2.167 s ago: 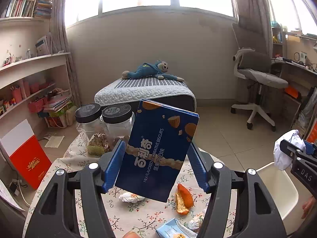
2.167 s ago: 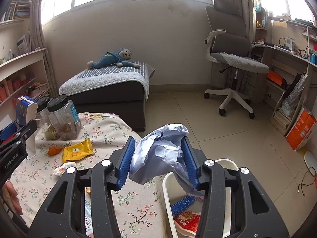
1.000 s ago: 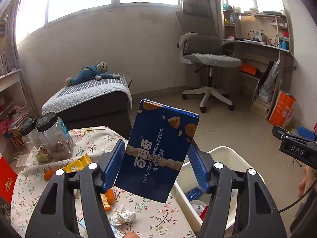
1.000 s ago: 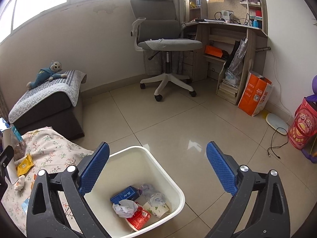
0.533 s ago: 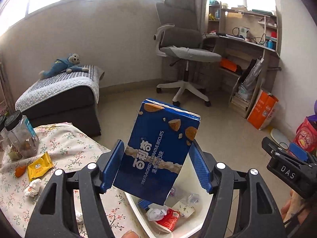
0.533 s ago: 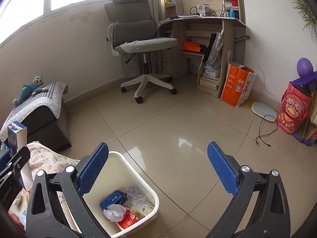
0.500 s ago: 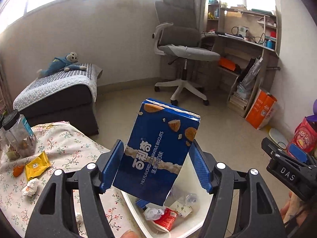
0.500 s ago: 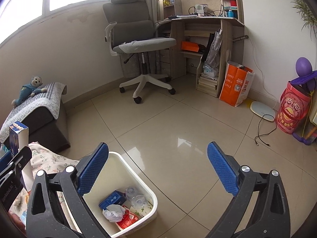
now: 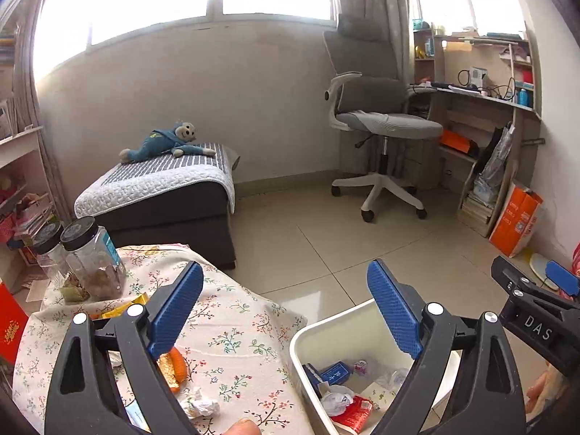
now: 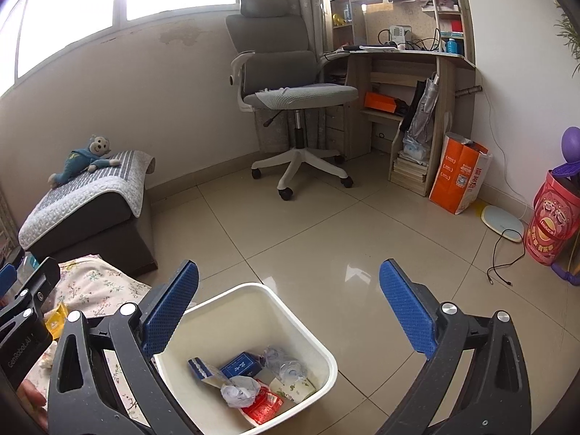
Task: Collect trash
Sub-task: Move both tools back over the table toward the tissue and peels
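- White trash bin [image 10: 319, 348] on floor beside floral-cloth table [image 9: 232, 330], wrappers and blue biscuit box [image 10: 241, 360] inside
- left gripper [image 9: 286, 311] jaws just spread wide, empty
- right gripper [image 10: 288, 311] jaws apart, empty

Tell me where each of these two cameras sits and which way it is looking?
Left wrist view: sits on the left gripper, looking forward and down over the floral table and white bin; its open fingers, a fingertip and the right gripper show.
Right wrist view: sits on the right gripper, looking down into the bin toward the office chair; its open fingers and part of the left gripper show.
Shared: bin, chair, desk, and bed with a stuffed monkey.
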`<action>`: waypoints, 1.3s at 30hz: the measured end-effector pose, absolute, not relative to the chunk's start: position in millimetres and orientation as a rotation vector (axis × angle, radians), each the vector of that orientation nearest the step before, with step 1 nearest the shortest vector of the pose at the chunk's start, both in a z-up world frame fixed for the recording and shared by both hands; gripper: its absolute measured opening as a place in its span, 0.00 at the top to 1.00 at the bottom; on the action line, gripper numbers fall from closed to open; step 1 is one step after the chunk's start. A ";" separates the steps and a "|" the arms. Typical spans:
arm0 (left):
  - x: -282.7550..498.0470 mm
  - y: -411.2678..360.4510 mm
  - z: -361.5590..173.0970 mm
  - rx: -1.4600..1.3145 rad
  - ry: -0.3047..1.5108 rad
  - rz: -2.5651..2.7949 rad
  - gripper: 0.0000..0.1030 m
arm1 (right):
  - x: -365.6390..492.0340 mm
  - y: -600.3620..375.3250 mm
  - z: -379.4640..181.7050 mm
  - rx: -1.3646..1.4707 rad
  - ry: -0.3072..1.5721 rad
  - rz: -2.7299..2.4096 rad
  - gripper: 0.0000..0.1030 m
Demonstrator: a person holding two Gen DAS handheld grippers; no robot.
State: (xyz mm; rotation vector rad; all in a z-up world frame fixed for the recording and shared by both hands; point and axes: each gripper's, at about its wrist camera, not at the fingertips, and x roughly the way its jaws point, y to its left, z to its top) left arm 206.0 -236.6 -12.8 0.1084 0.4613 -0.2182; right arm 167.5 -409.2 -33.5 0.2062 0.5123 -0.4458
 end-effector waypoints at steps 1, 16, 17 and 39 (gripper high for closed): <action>205.1 -229.0 -10.7 0.107 0.452 -0.200 0.13 | 169.4 -403.4 -31.6 0.198 0.509 -0.433 0.07; 213.2 -112.1 -7.4 0.021 0.462 -0.019 0.12 | 194.1 -302.6 -16.8 0.069 0.462 -0.245 0.07; 214.0 -106.0 -7.4 0.013 0.465 -0.012 0.12 | 196.3 -297.2 -16.6 0.064 0.465 -0.235 0.07; 220.2 -8.6 -15.7 -0.052 0.491 0.154 0.12 | 233.9 -198.3 -16.7 0.033 0.512 -0.067 0.07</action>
